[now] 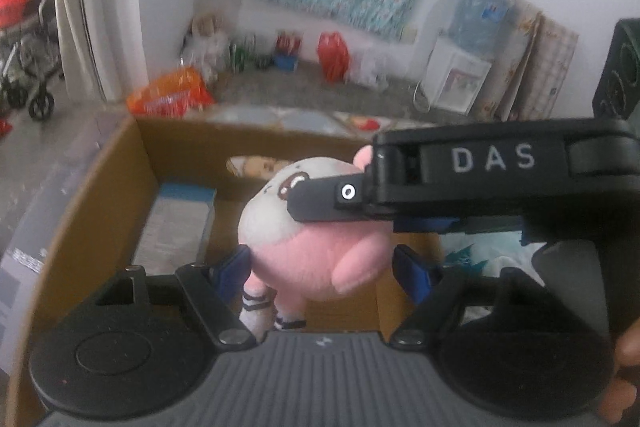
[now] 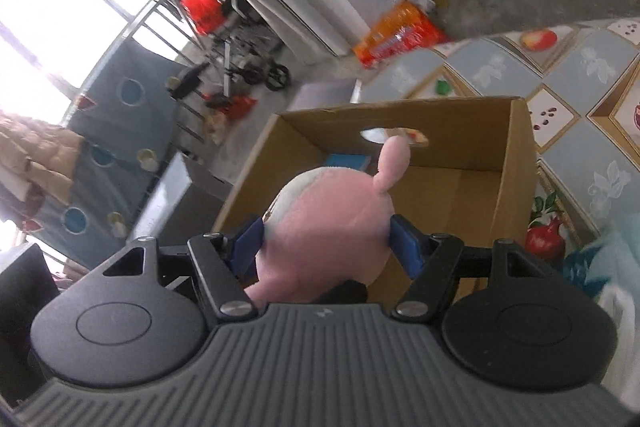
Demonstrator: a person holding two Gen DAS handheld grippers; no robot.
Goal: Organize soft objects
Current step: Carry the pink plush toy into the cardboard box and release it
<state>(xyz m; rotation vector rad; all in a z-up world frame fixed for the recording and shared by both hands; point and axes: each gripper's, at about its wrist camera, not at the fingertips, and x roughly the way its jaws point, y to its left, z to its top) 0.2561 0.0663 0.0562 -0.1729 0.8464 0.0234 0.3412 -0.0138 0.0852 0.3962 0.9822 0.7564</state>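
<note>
Clamped on the pink plush toy (image 2: 332, 211) by the right gripper (image 2: 326, 237) – blue pads pressed into both flanks, fabric bulging between. Held in the air over the near part of the open cardboard box (image 2: 520, 155), ear pointing away toward the far wall with the handle cut-out.

From the left wrist, seen upright: white face at top, striped-sock legs hanging down toward the camera, long axis close to vertical. Crossed from the right by a black finger of the right tool, lying over the face. Sits within the spread of the left gripper (image 1: 324, 269), jaws apart; left pad just beside the body, perhaps brushing it, right pad clear of it. No squeeze visible there, so carried by the right side alone, judging from both views.

Drop direction, as a judgement: straight down and slightly farther in. Box floor mostly bare on the right and middle; a blue-and-white packet (image 1: 176, 223) lying along the left wall. Walls high on all sides – legs likely to clear the near rim only if lowered from above rather than pushed across. Patterned tablecloth (image 2: 580, 67) to the right of the box, teal fabric (image 2: 600, 263) near the right corner. Little room between the two tools, so worth drawing the left one back before letting go.
</note>
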